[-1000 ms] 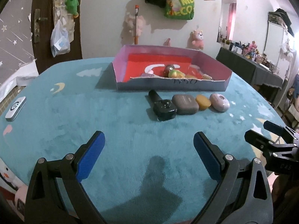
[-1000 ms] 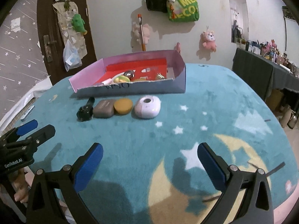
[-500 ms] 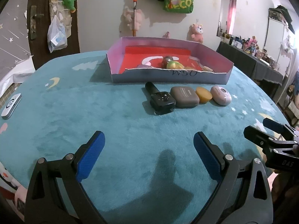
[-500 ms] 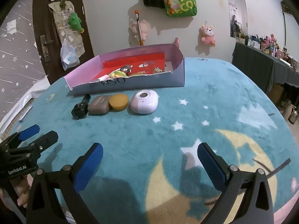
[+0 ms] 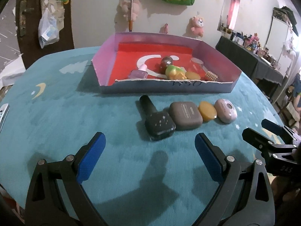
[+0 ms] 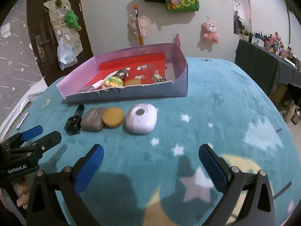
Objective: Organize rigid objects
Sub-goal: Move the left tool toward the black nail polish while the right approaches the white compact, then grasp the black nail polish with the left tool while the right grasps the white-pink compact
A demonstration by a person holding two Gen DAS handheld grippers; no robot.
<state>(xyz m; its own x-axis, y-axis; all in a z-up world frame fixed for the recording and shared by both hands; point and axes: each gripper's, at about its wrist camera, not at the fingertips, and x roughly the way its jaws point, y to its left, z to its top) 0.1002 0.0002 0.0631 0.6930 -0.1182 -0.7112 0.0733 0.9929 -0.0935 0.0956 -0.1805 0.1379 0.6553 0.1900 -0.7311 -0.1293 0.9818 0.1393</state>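
Observation:
Four objects lie in a row on the teal cloth in front of a shallow purple box [image 5: 231,86] [image 6: 180,92]: a black bottle [image 5: 156,120] [image 6: 74,121], a brown case [image 5: 185,115] [image 6: 93,121], an orange disc [image 5: 207,111] [image 6: 113,117] and a pale pink case [image 5: 225,110] [image 6: 141,118]. Several small items sit in the box on its red lining. My left gripper [image 5: 149,158] is open, just short of the black bottle. My right gripper [image 6: 151,167] is open, short of the pale pink case. Neither holds anything.
A white remote [image 5: 2,113] [image 6: 22,120] lies at the cloth's left edge. The round table's edge curves close on the right [image 6: 282,124]. A dark side table with small items [image 5: 263,60] stands beyond. Plush toys and bags hang on the wall.
Both grippers have moved forward toward the row of objects, which now looks larger and closer. Both stay open. The objects have not moved.

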